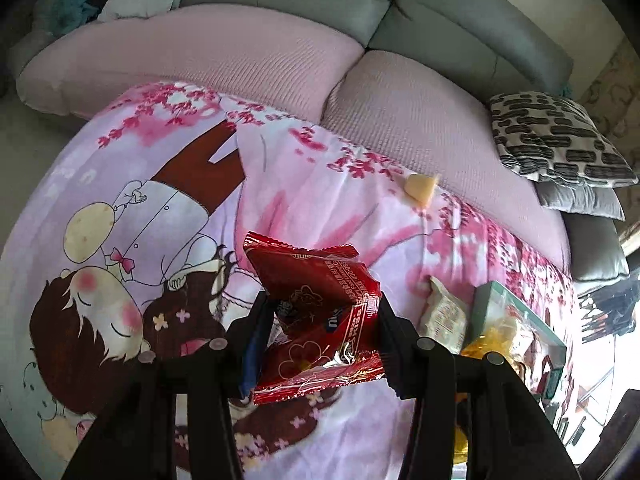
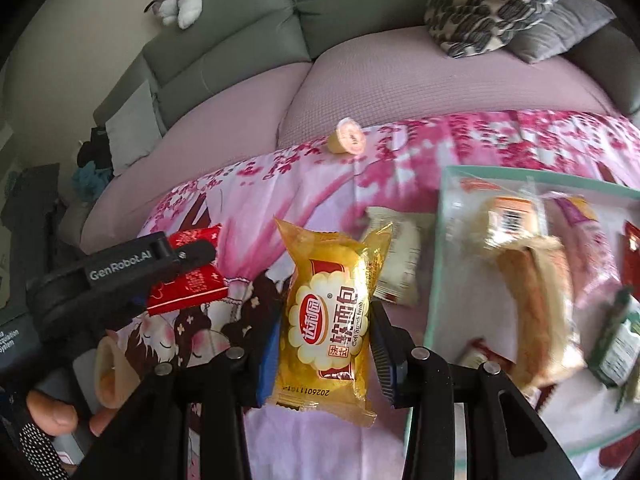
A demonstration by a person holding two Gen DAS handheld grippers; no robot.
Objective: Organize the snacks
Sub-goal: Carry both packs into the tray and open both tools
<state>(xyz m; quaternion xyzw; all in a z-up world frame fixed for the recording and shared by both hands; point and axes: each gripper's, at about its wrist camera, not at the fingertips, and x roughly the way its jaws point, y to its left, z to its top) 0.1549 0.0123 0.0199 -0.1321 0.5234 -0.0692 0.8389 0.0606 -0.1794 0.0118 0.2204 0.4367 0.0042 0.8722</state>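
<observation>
Left gripper (image 1: 322, 340) clamps one red packet (image 1: 316, 320); right gripper (image 2: 326, 344) clamps one yellow bread pack (image 2: 328, 316). Beside the clear box (image 2: 440, 240): one white packet (image 2: 396, 256), one jelly cup (image 2: 348, 137).

We see soft, even daylight in both fisheye views, with glare at four o'clock. Edges bow and darken to black corners. The clear box (image 2: 532, 280) at three o'clock is motion-blurred.

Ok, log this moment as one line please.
left tongs: shut on red snack packet | right tongs: shut on yellow bread packet | clear bin: partly filled | both packets: not yet binned
</observation>
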